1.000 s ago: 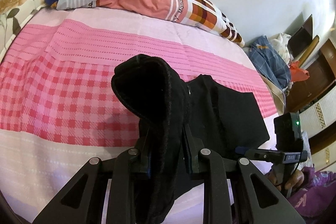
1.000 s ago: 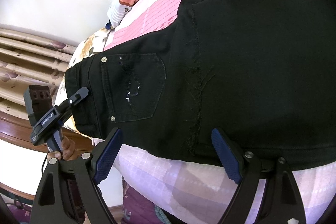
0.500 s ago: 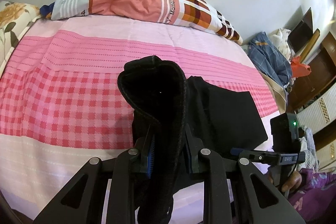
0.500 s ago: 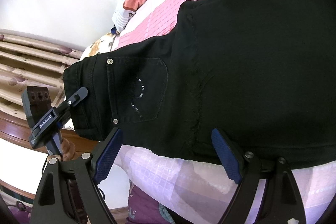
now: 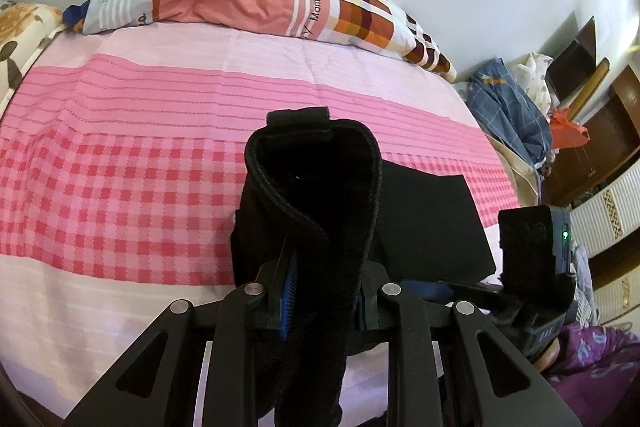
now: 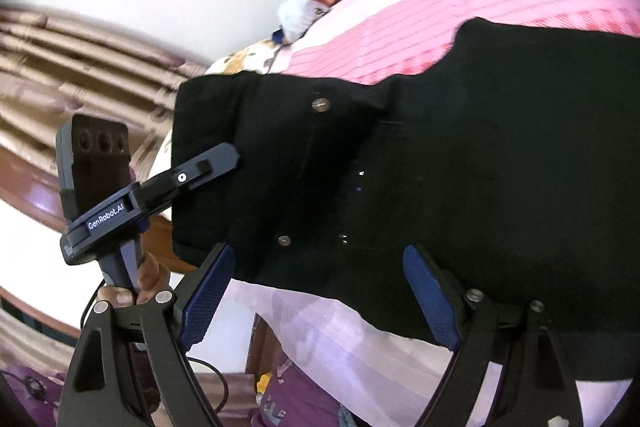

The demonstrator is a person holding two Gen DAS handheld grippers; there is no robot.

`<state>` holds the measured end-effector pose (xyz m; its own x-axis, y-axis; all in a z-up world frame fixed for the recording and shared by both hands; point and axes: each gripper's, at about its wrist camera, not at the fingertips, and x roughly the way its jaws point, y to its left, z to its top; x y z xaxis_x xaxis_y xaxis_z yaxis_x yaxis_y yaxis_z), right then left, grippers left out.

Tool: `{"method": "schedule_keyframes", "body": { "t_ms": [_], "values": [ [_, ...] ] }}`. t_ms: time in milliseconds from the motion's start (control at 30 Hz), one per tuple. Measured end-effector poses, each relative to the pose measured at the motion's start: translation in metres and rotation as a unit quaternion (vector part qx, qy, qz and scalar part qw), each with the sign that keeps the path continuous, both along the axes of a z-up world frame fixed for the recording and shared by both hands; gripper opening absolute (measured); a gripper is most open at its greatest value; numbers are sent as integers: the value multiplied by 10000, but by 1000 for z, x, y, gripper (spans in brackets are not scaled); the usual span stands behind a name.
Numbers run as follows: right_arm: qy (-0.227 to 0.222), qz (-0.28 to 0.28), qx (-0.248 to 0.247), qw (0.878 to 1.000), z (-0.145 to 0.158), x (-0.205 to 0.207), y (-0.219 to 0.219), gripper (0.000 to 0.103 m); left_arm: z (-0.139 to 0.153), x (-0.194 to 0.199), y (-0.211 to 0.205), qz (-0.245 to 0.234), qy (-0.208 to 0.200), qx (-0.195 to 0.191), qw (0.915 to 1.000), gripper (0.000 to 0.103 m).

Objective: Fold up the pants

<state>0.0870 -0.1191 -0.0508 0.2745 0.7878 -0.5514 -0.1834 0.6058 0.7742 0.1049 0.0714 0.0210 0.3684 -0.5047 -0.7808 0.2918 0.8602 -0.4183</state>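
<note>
The black pants (image 6: pixel 460 163) lie on the pink bed (image 5: pixel 140 167), with a back pocket and rivets facing up. My left gripper (image 5: pixel 324 301) is shut on the waistband end of the pants (image 5: pixel 316 195) and holds it lifted, so the cloth loops up in front of the camera. The left gripper also shows in the right wrist view (image 6: pixel 224 159), clamped on the waistband edge. My right gripper (image 6: pixel 320 291) is open and empty, its blue pads (image 6: pixel 208 295) just below the near edge of the pants. The right gripper shows in the left wrist view (image 5: pixel 532 267), low at the right.
A pink and white checked sheet (image 5: pixel 100 99) covers the bed. A long orange pillow (image 5: pixel 256 3) lies at the far side by the wall. Heaped clothes (image 5: pixel 508 107) and wooden furniture (image 5: pixel 592 147) stand at the right. Curtains (image 6: pixel 80 59) hang at the left.
My left gripper has raised the waistband end and carried it further over the bed. The right wrist view has swung closer to the waistband and pocket; the right jaws stay open.
</note>
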Motion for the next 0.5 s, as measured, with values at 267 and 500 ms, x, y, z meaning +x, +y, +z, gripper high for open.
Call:
{"method": "schedule_keyframes", "body": {
  "t_ms": [267, 500],
  "values": [
    [-215, 416, 393, 9981, 5, 10, 19, 84, 3, -3, -35, -214, 75, -38, 9997, 24],
    [-587, 232, 692, 9956, 18, 7, -15, 84, -6, 11, -76, -399, 486, -575, 9964, 24]
  ]
}}
